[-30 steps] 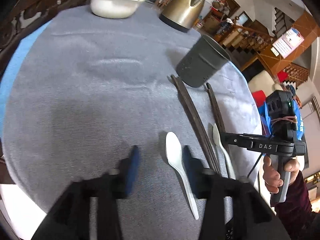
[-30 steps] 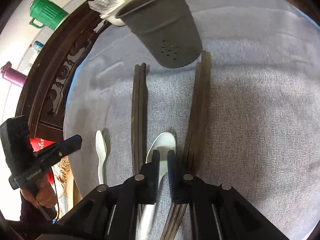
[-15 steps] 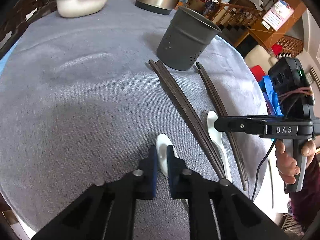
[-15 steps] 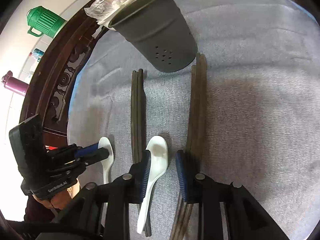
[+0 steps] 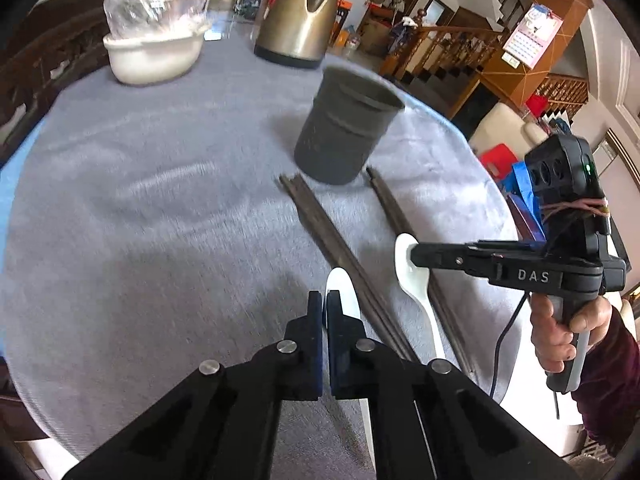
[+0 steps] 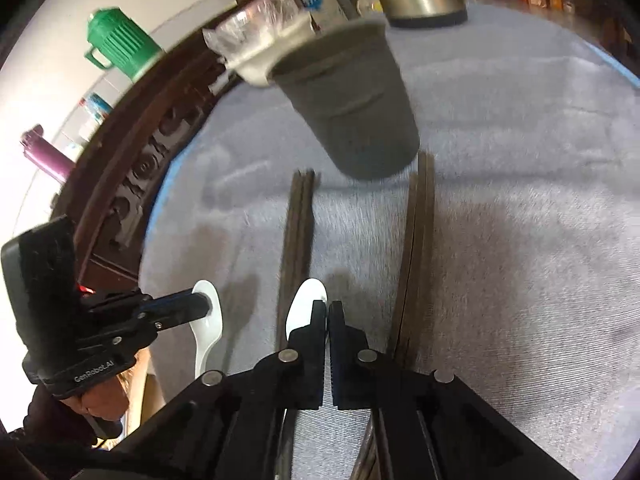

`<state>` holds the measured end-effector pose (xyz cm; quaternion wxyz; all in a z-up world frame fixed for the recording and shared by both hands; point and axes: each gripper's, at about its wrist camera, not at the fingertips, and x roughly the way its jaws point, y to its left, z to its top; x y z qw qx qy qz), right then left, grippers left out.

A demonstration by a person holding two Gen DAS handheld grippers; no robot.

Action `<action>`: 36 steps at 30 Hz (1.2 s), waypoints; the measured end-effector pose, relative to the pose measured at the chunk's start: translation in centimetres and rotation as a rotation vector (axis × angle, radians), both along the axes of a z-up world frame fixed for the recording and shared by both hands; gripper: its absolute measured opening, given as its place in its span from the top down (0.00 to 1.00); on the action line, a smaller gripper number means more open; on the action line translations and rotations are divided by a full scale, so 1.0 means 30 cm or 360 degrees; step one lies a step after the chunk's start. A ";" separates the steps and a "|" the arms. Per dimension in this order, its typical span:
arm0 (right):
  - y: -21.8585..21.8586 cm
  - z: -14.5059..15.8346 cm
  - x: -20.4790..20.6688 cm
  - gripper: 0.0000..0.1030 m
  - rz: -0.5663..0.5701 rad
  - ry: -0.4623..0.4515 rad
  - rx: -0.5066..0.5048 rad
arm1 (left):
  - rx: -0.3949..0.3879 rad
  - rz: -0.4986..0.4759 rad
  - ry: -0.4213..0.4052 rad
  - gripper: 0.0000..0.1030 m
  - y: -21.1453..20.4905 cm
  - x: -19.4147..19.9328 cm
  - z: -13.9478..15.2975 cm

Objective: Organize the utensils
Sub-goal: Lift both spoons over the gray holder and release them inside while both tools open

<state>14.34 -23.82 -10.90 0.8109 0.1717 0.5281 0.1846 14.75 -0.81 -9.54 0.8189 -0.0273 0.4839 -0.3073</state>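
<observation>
My left gripper [image 5: 324, 300] is shut on a white spoon [image 5: 343, 292] and holds it above the grey cloth; it also shows in the right wrist view [image 6: 206, 307]. My right gripper [image 6: 328, 311] is shut on a second white spoon [image 6: 306, 307], also lifted; it shows in the left wrist view [image 5: 413, 252] clamping that spoon [image 5: 414, 280]. Two pairs of dark chopsticks [image 5: 332, 240] [image 5: 394, 212] lie on the cloth, pointing at a grey utensil holder [image 5: 344, 128] that stands upright beyond them.
A white bowl [image 5: 154, 54] under plastic wrap and a gold kettle [image 5: 300, 20] stand at the far side of the round table [image 5: 140, 200]. A carved wooden chair back [image 6: 132, 168] borders the table's left edge.
Both grippers closed on a spoon each and raised them off the cloth. The view has tipped up toward the utensil holder.
</observation>
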 end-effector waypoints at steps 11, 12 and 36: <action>-0.151 0.224 0.017 0.99 -0.0360 -0.0342 0.0055 | -0.0072 0.0220 -0.0369 0.98 -0.006 0.104 0.264; -0.162 0.248 0.025 0.99 -0.0414 -0.0395 0.0044 | -0.0080 0.0237 -0.0412 0.98 -0.016 0.121 0.293; -0.047 0.340 0.313 0.98 -0.0648 -0.0968 -0.0528 | 0.0013 0.0461 -0.0766 0.98 -0.265 0.424 0.215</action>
